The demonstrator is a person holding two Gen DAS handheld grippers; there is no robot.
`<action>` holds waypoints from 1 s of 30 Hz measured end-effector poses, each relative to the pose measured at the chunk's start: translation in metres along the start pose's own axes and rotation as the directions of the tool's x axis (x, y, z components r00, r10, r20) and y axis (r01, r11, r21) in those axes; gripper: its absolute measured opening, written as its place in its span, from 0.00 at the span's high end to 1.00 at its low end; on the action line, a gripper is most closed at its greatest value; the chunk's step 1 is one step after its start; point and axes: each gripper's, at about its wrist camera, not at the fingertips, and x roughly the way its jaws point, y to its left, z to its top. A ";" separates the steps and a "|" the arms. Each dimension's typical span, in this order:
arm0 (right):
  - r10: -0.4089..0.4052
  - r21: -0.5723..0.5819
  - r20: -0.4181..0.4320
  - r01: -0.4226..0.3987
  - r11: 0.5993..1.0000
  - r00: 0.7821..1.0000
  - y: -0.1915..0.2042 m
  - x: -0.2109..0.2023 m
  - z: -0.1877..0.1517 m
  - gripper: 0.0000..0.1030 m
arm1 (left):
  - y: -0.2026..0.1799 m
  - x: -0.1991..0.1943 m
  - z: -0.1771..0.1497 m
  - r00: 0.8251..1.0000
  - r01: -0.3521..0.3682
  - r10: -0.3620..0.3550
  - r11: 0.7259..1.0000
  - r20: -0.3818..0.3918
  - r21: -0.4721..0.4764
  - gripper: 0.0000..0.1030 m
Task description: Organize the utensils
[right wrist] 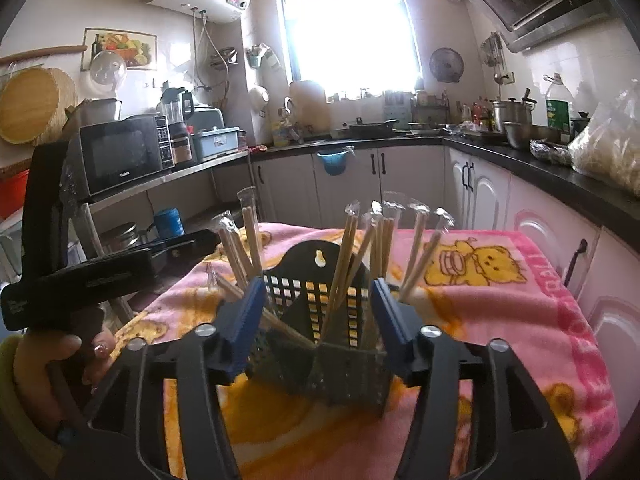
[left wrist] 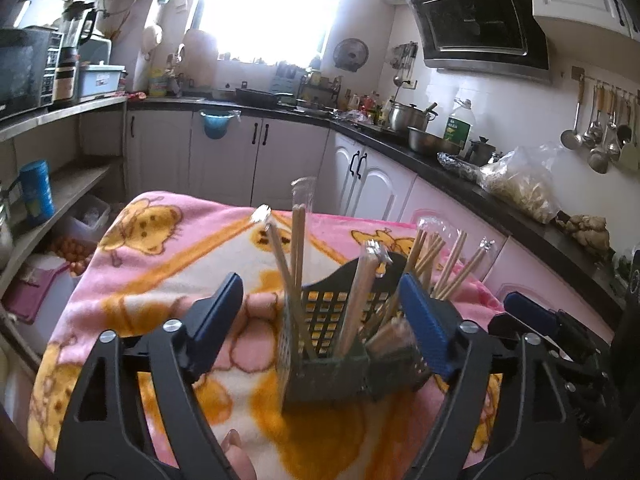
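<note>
A dark green slotted utensil holder [left wrist: 328, 360] stands upright on a pink cartoon blanket [left wrist: 160, 272]; it also shows in the right wrist view [right wrist: 320, 340]. Several pairs of plastic-wrapped wooden chopsticks [left wrist: 298, 248] stand in it, fanned out [right wrist: 348, 248]. My left gripper [left wrist: 320, 320] is open, its blue-padded fingers on either side of the holder's near end, holding nothing. My right gripper [right wrist: 318, 320] is open and empty, its fingers flanking the holder. The right gripper's fingers [left wrist: 532, 316] show at the right of the left wrist view.
The blanket-covered table [right wrist: 520, 300] stands in a kitchen. White cabinets and a dark counter [left wrist: 460, 168] with pots and bags run behind and right. Shelves with a microwave [right wrist: 120, 156] are at left. The left tool and hand [right wrist: 60, 280] are at left.
</note>
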 end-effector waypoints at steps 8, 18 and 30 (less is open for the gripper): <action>-0.037 0.033 -0.004 0.037 0.999 0.999 0.000 -0.030 -0.018 0.26 | 0.004 -0.027 -0.019 1.000 0.011 -0.012 1.000 -0.013 -0.022 0.11; -0.066 0.065 -0.006 0.066 0.996 0.998 0.000 -0.063 -0.034 0.11 | -0.003 -0.047 -0.052 0.996 0.022 -0.024 0.999 -0.080 -0.024 0.11; -0.099 0.077 -0.044 0.102 0.992 0.994 0.004 -0.082 -0.076 0.09 | -0.012 -0.063 -0.099 0.992 -0.017 0.020 1.000 -0.127 0.025 0.11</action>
